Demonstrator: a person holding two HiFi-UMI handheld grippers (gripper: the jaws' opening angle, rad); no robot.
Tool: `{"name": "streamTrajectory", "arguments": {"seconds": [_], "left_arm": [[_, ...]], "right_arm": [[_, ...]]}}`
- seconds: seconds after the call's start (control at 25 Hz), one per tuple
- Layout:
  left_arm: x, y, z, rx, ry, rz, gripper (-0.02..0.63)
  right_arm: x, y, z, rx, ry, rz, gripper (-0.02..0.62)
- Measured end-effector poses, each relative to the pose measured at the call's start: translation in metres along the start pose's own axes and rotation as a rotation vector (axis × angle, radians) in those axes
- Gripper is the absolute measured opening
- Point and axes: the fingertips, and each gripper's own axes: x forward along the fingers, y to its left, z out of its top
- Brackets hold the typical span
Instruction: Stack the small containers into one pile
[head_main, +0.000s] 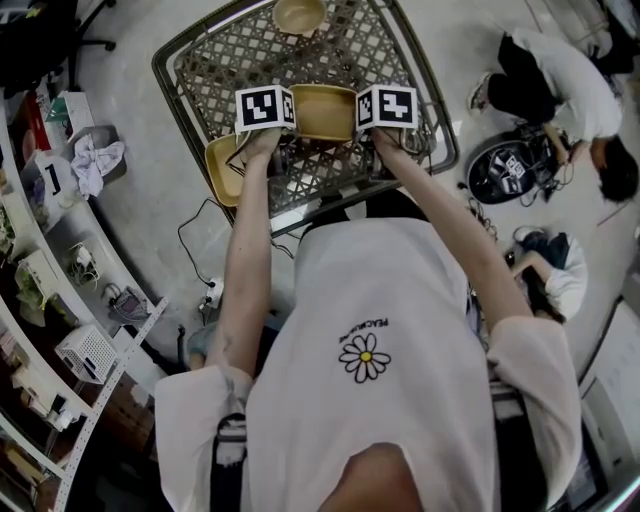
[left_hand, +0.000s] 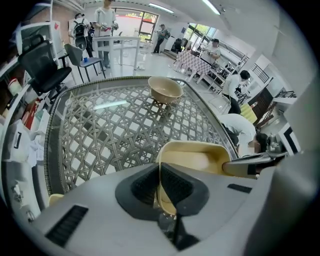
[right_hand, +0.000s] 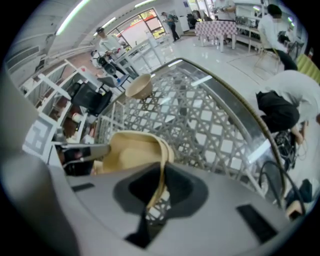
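While pinched from both sides, the square tan container (head_main: 323, 111) sits at the lattice table's (head_main: 240, 55) 6 o'clock. The left gripper (left_hand: 160, 186) clamps its 9 o'clock wall, the right gripper (right_hand: 158, 187) its 3 o'clock wall. A round bowl (head_main: 299, 14) is at 12.

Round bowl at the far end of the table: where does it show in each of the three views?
Head view: the round bowl is at the top edge, near the centre.
Left gripper view: the round bowl is in the upper middle.
Right gripper view: the round bowl is upper left of centre.
Shared landmark: the square container, below the bowl in every picture.
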Motion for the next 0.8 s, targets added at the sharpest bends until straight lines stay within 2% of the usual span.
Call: {"name": "streamTrajectory", "arguments": {"seconds": [0.16, 0.4, 0.52, 0.6, 0.68, 0.8], "left_arm": [[0.0, 0.001, 0.001, -0.001, -0.012, 0.003, 0.032], [0.001, 0.0, 0.001, 0.005, -0.025, 0.005, 0.034], [0.0, 0.001, 0.001, -0.009, -0.026, 0.002, 0.037], [-0.003, 0.001, 0.001, -0.021, -0.031, -0.005, 0.059], [-0.007, 0.0, 0.003, -0.04, -0.047, -0.026, 0.11], [-0.014, 0.0, 0.005, -0.067, -0.069, -0.043, 0.117]], "right_arm": [[0.0, 0.001, 0.0, -0.028, -0.024, 0.0, 0.048], [0.001, 0.001, 0.001, -0.01, -0.02, 0.038, 0.06], [0.001, 0.003, 0.0, -0.035, -0.012, 0.038, 0.067], [0.001, 0.005, 0.0, -0.058, -0.004, 0.045, 0.072], [0.0, 0.008, 0.001, -0.06, 0.001, 0.063, 0.11], [-0.002, 0.007, 0.002, -0.043, -0.001, 0.067, 0.2]]}}
